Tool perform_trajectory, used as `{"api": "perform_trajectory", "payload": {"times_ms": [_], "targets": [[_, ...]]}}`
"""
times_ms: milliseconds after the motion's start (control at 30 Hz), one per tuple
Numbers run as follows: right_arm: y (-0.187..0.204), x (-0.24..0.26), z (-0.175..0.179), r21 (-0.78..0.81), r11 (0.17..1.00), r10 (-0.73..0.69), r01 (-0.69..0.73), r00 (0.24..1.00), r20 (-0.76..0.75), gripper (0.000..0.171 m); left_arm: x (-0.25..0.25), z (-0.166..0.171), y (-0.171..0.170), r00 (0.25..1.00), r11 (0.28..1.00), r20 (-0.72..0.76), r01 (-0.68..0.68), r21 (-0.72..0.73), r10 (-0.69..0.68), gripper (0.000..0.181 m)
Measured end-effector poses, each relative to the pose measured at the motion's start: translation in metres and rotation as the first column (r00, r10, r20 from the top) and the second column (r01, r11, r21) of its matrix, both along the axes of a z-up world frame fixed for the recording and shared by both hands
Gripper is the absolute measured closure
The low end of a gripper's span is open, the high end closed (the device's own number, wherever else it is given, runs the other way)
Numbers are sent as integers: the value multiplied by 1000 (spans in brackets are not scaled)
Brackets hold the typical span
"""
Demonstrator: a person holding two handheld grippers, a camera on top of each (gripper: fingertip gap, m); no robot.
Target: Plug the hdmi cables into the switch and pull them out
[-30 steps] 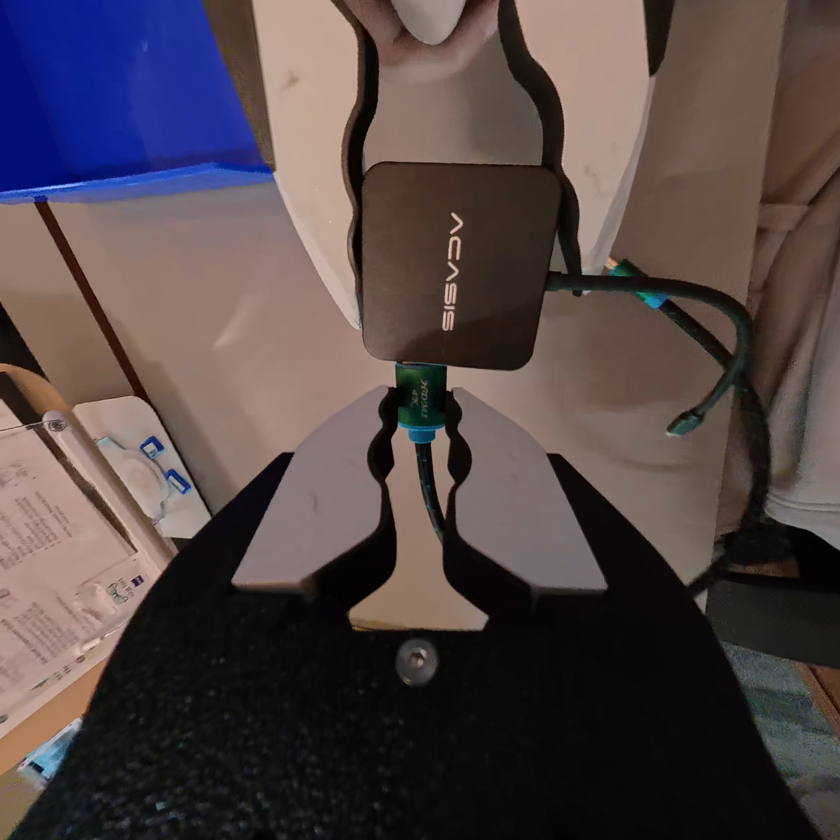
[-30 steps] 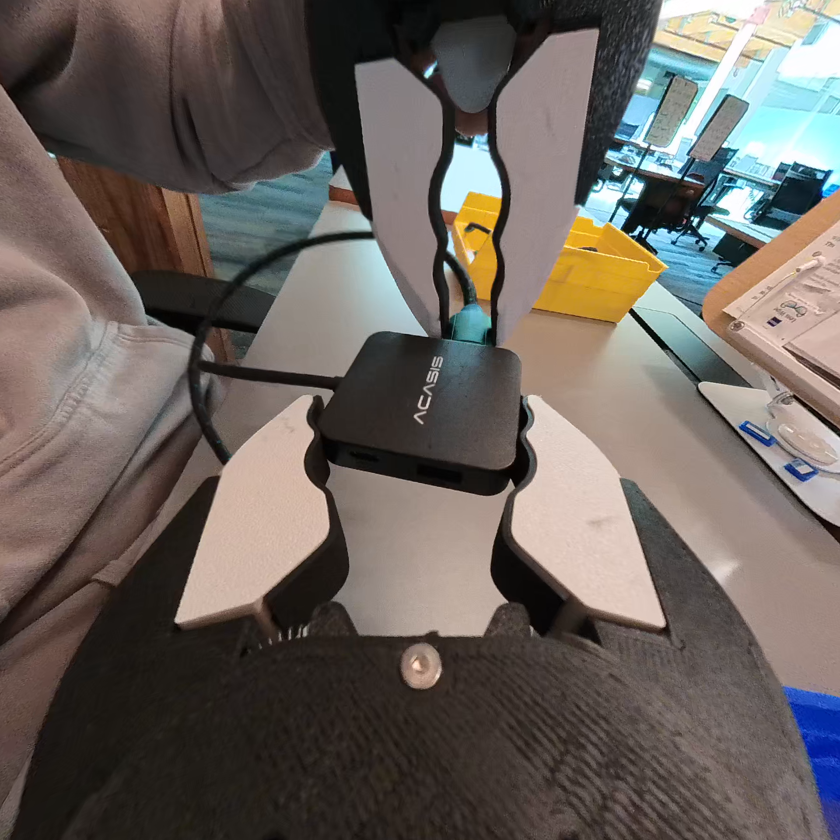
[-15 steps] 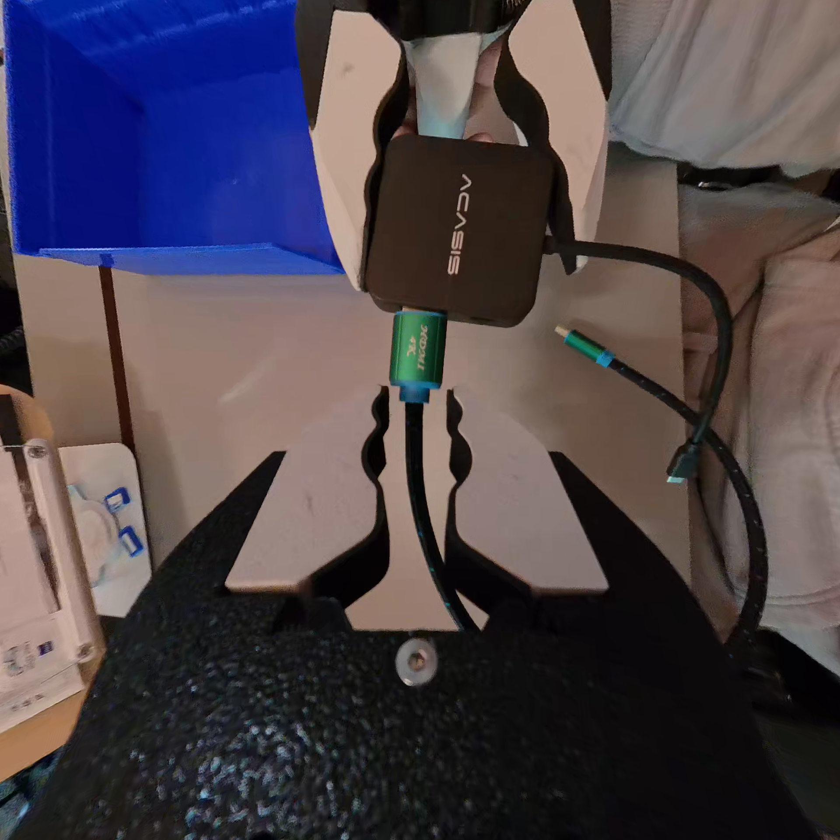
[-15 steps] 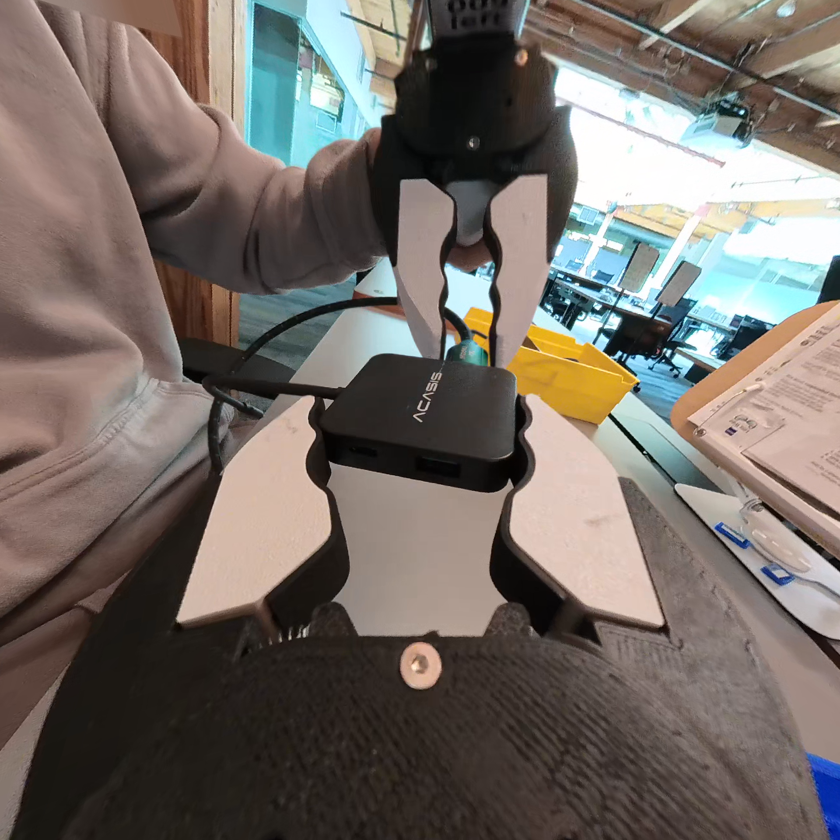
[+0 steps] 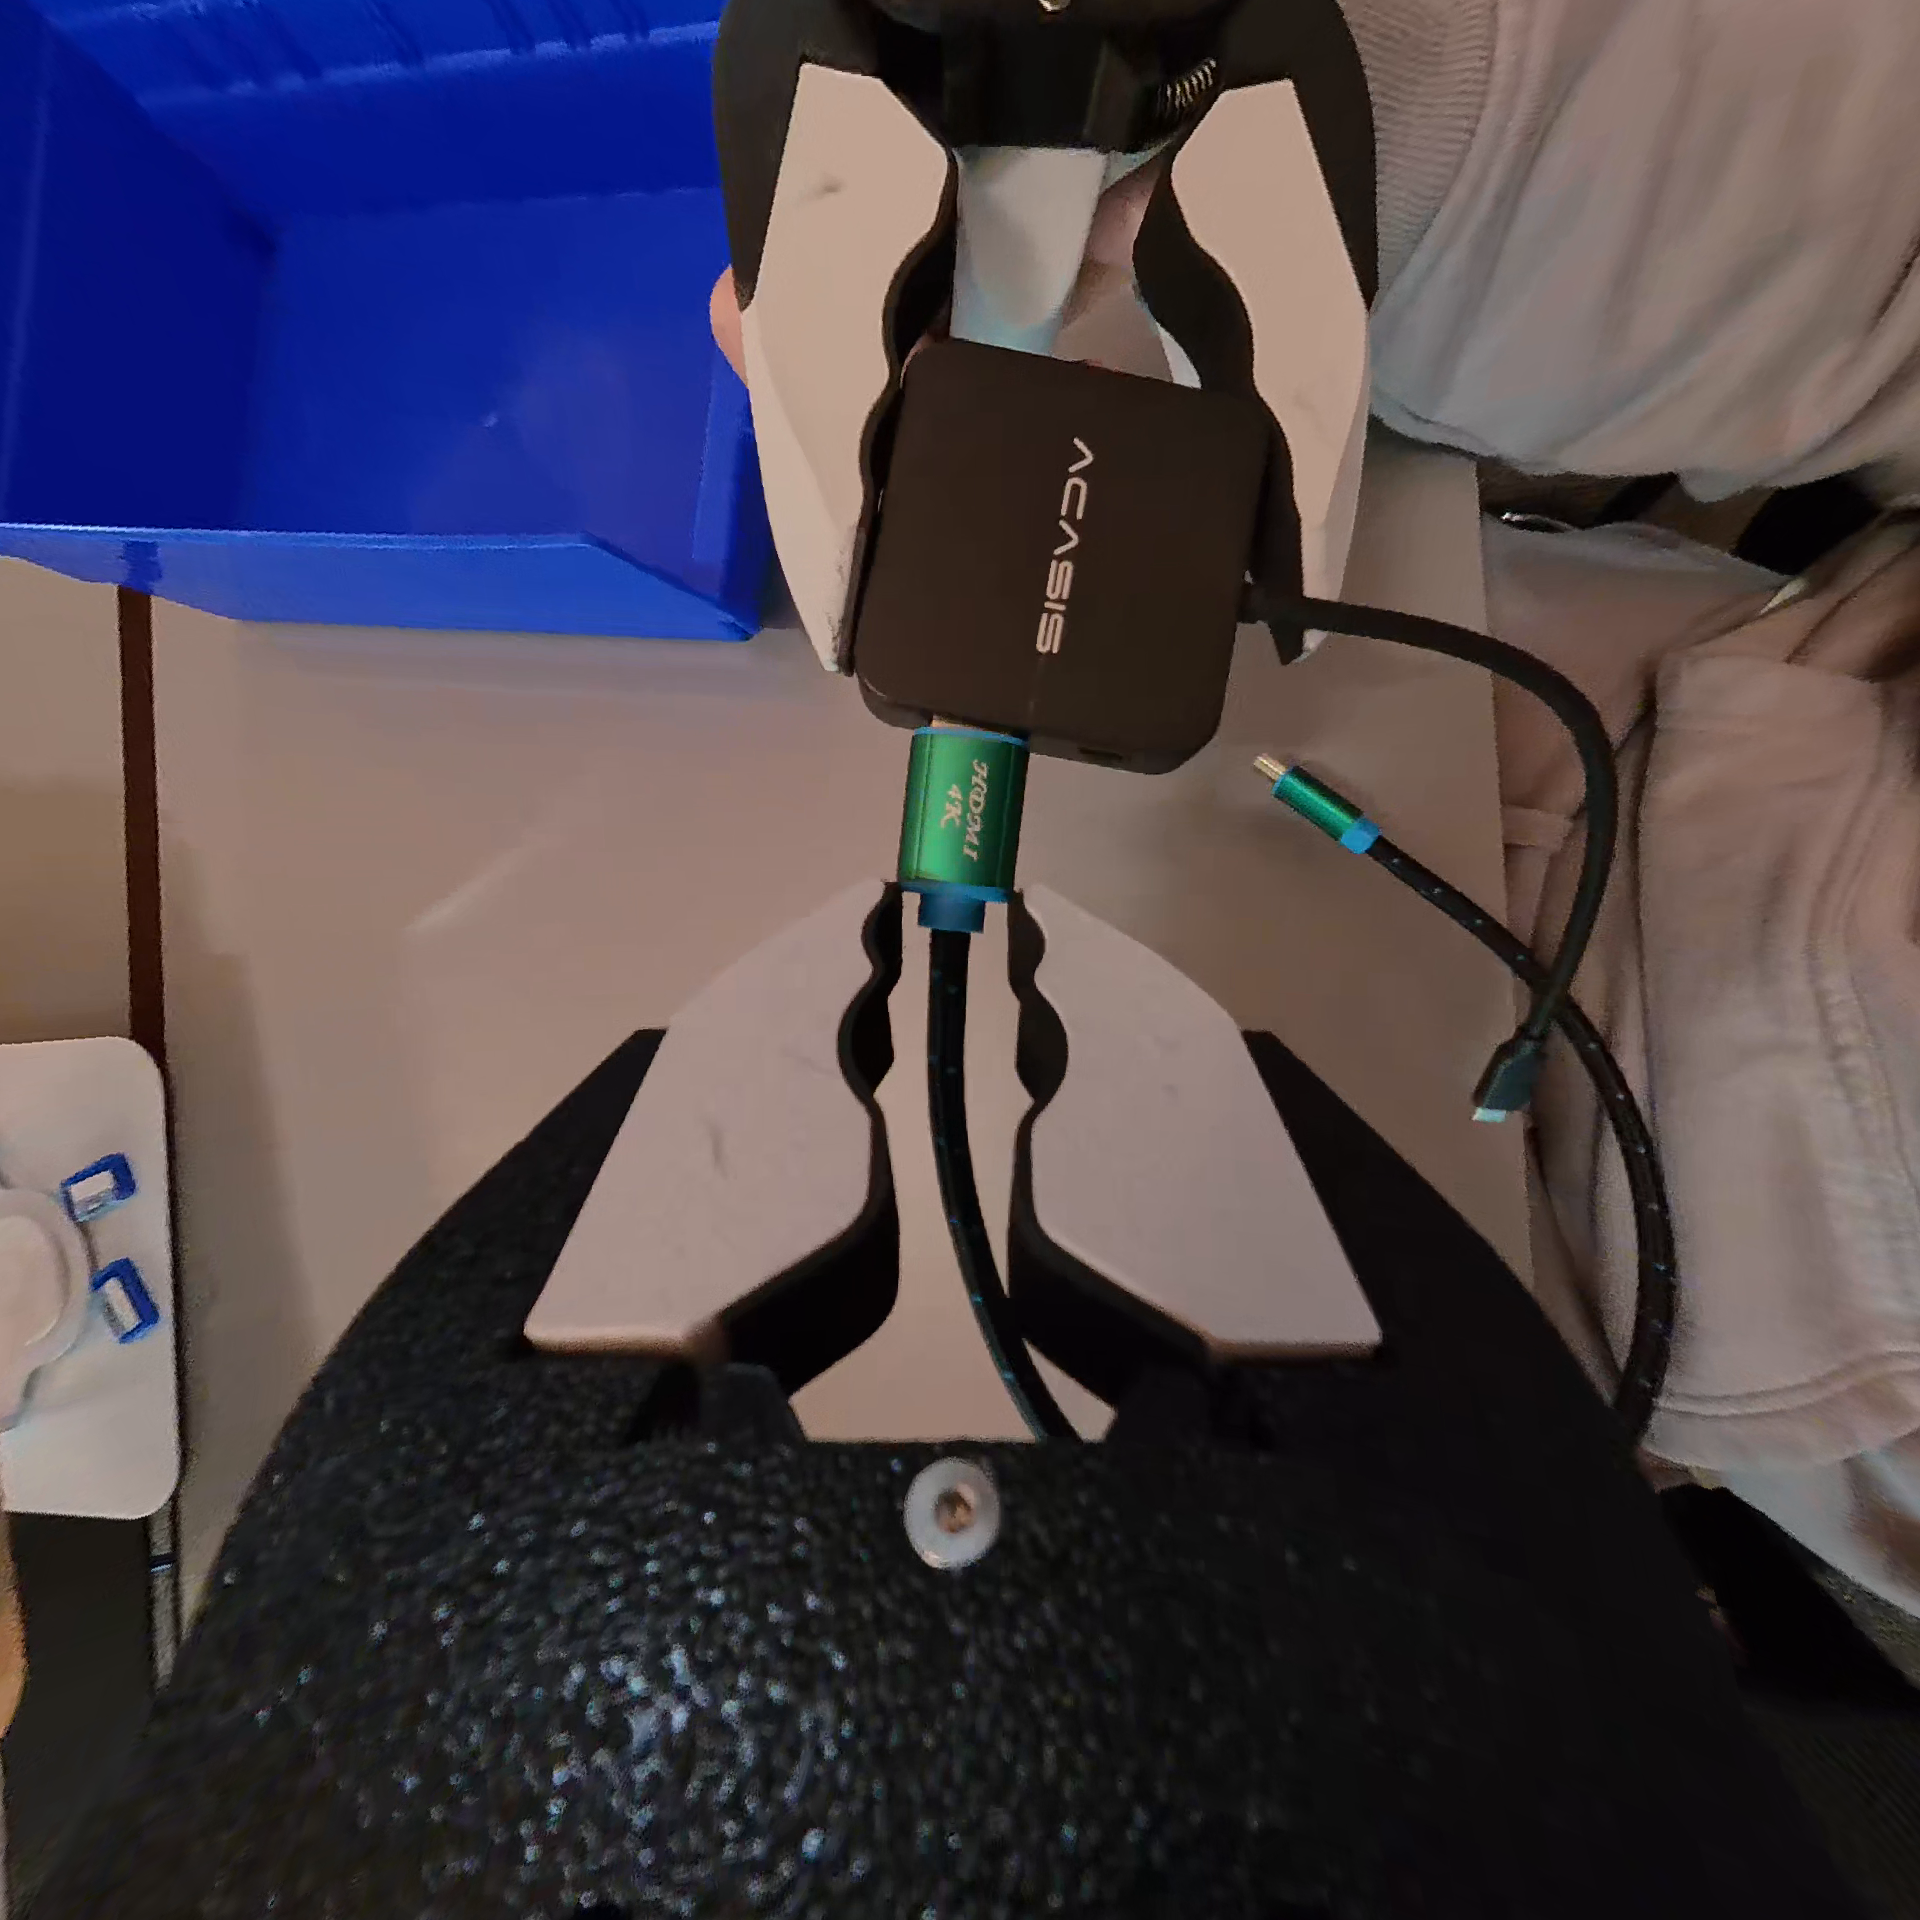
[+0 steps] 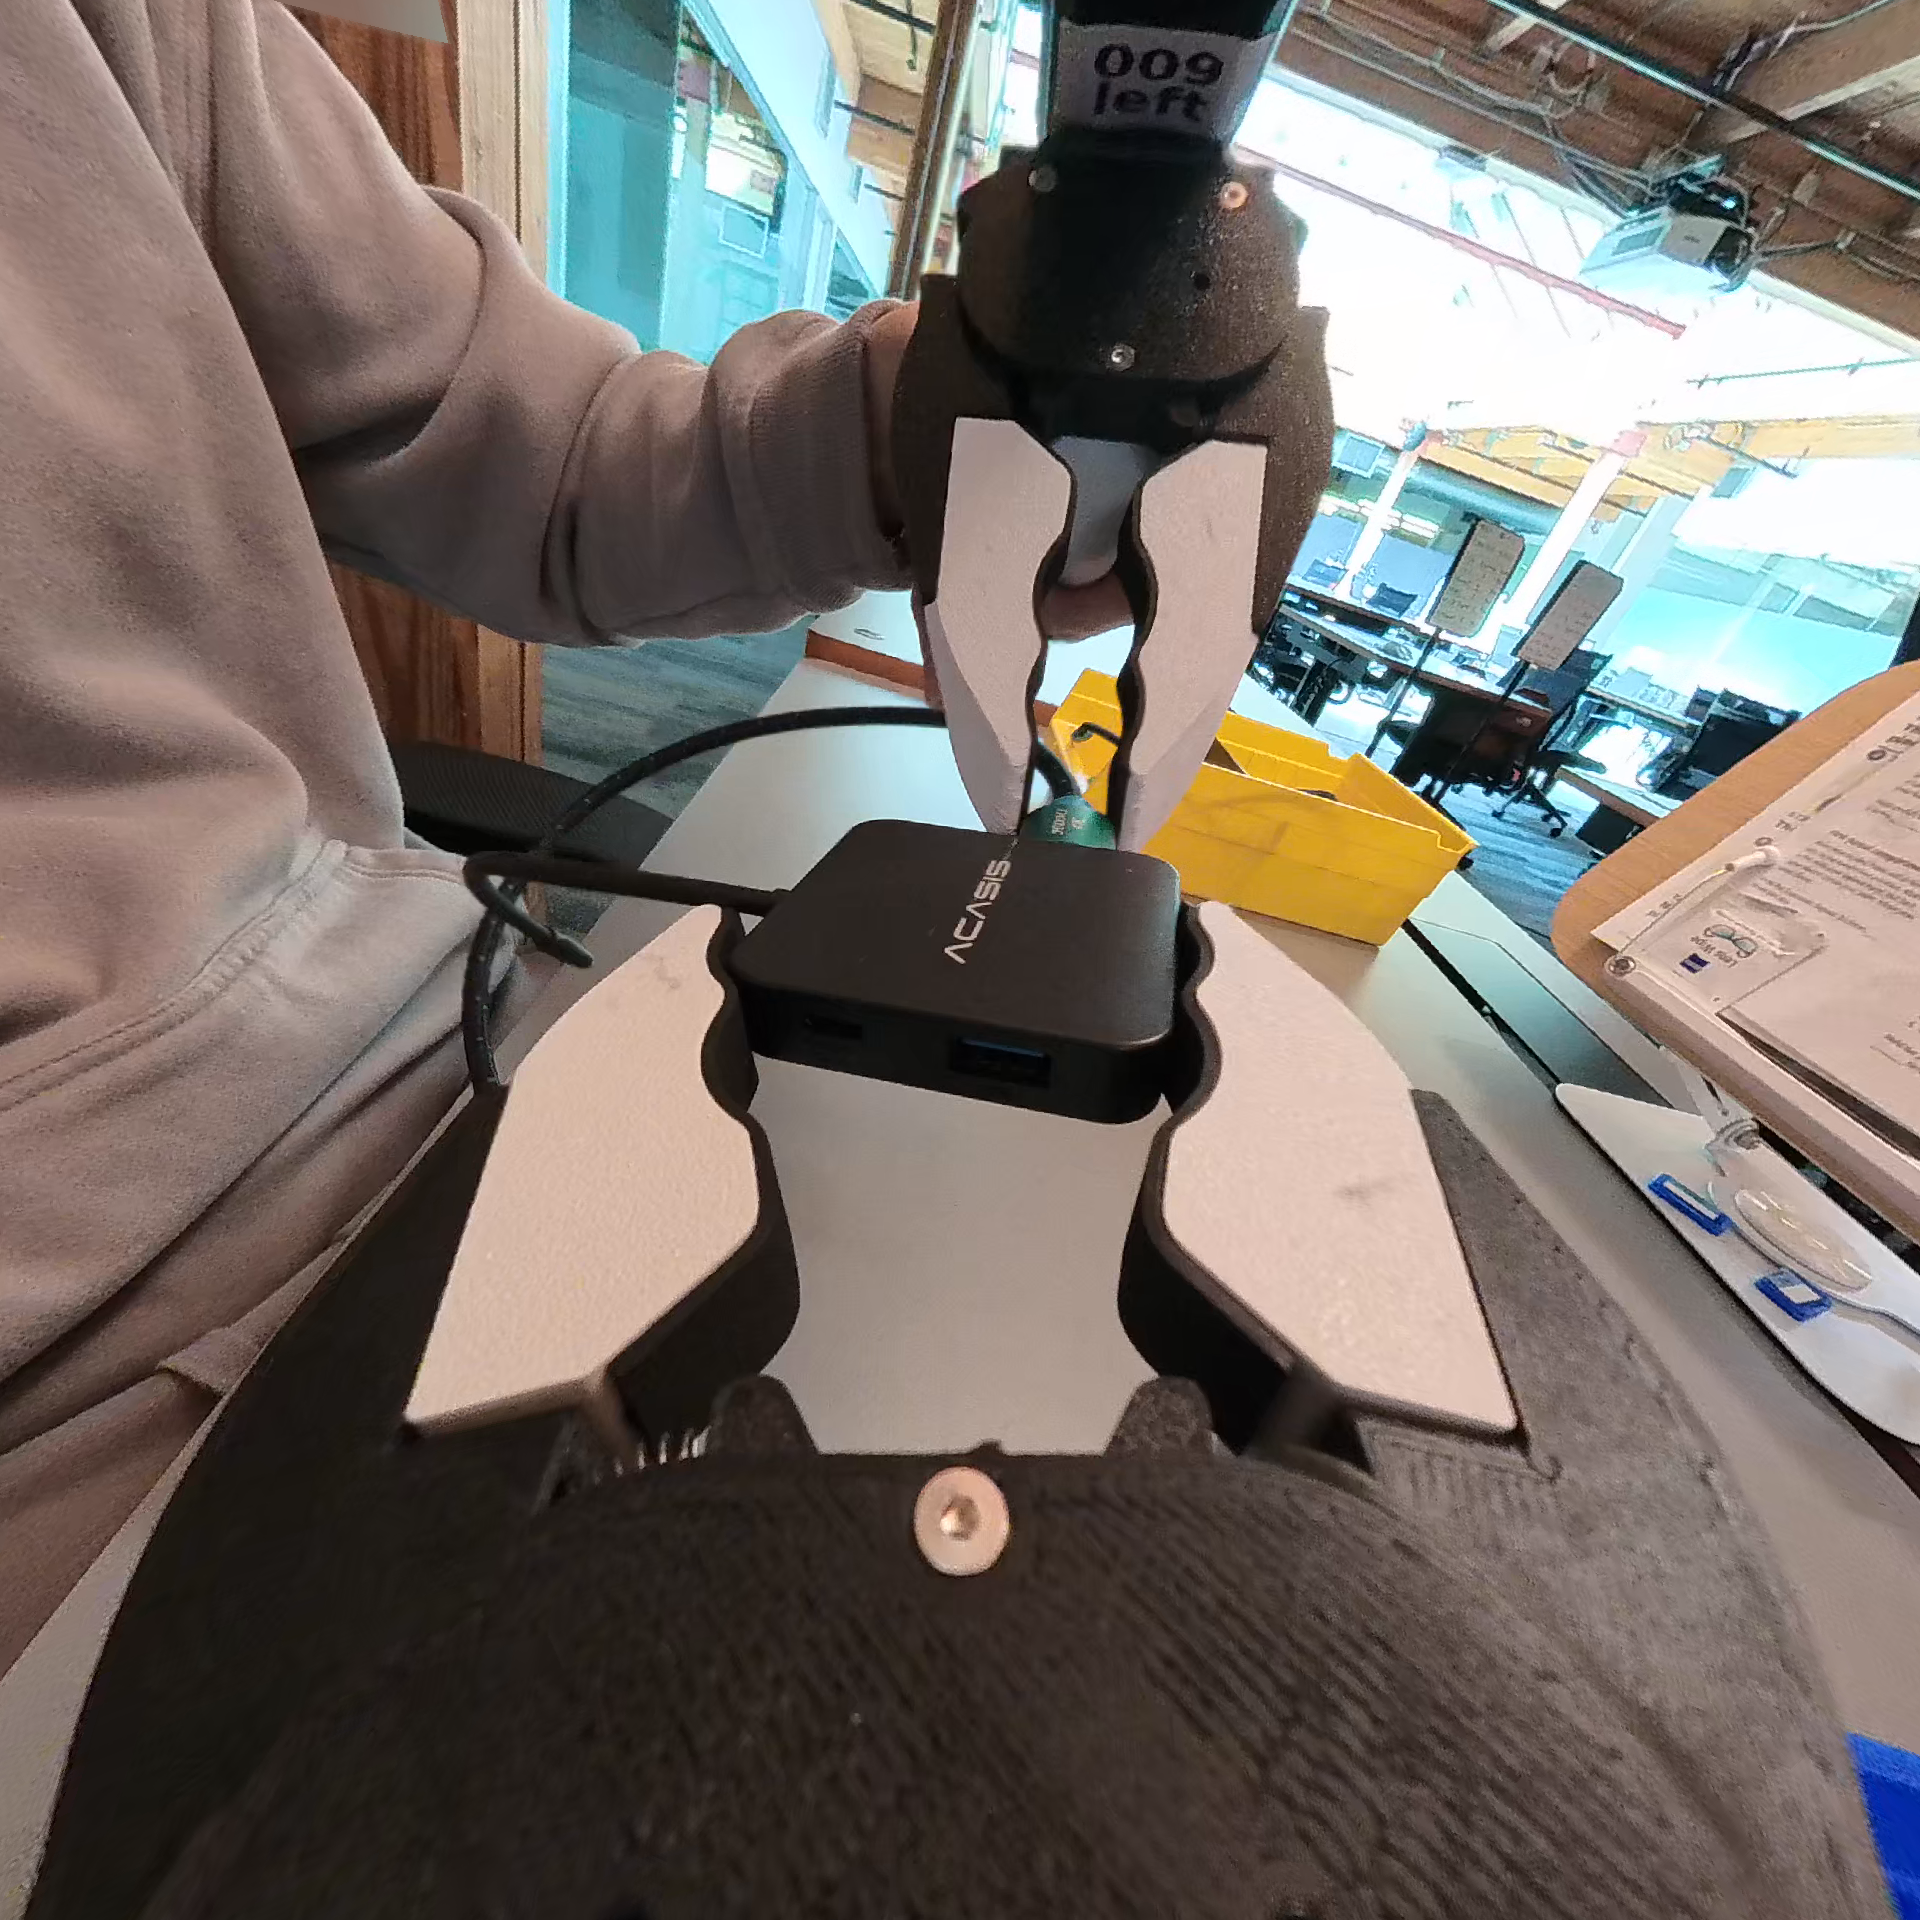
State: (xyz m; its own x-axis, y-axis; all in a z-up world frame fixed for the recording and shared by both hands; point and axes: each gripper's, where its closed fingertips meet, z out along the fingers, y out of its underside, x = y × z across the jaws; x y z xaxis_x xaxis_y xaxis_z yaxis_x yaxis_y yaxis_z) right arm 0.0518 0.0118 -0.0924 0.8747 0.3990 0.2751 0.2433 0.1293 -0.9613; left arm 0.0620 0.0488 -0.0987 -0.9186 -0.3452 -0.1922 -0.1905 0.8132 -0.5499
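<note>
The black square switch point(image 5: 1049, 551) is clamped by its two sides in my right gripper point(image 6: 956, 987), above the table. A green HDMI plug point(image 5: 961, 810) sits in the switch's near edge, with a sliver of metal showing at the port. My left gripper point(image 5: 956, 904) is closed on the plug's blue rear collar, and its braided cable runs back between the fingers. In the right wrist view the left gripper point(image 6: 1070, 810) comes down behind the switch point(image 6: 966, 935). A second green plug point(image 5: 1320, 810) lies loose, right of the switch. The switch's own tail cable point(image 5: 1507, 1086) hangs free.
A blue bin point(image 5: 364, 364) stands at the left past the switch. A yellow bin point(image 6: 1299, 831) sits farther along the table. A stand with papers point(image 6: 1766, 935) and a white base with blue clips point(image 5: 83, 1278) are at one side. The person's grey sleeve point(image 6: 520, 468) is close by.
The two grippers have drawn apart. The green plug, earlier gripped mid-body by my left fingers, now stands out past the tips, held only at its collar. Both grippers have risen from the table.
</note>
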Motion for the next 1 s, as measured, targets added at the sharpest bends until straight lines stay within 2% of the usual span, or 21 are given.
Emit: {"api": "perform_trajectory", "payload": {"times_ms": [200,300,433,600,733,833,1000], "targets": [[4,-2,-5,5,1000,20,-20,1000,-20,93,-1,-4,5,999,1000,-33,16,10,-15,163],[5,-2,-7,-12,999,39,-39,998,-58,93,-4,-6,5,997,997,-9,71,31,-71,163],[11,-10,-17,-80,995,55,-59,997,-56,92,-11,-18,12,992,980,-46,125,154,-119,164],[6,-11,-10,-41,996,79,-82,994,-81,92,-12,-7,6,993,992,-25,118,51,-117,164],[6,-14,-14,-68,993,89,-93,994,-69,92,-15,-12,6,990,986,-20,138,94,-136,164],[0,-15,-4,-18,993,114,-116,989,-97,92,-16,0,0,990,990,-17,137,-14,-137,164],[-3,-16,5,38,995,98,-96,994,-41,92,-14,11,-4,987,988,69,146,-49,-143,163]]}}
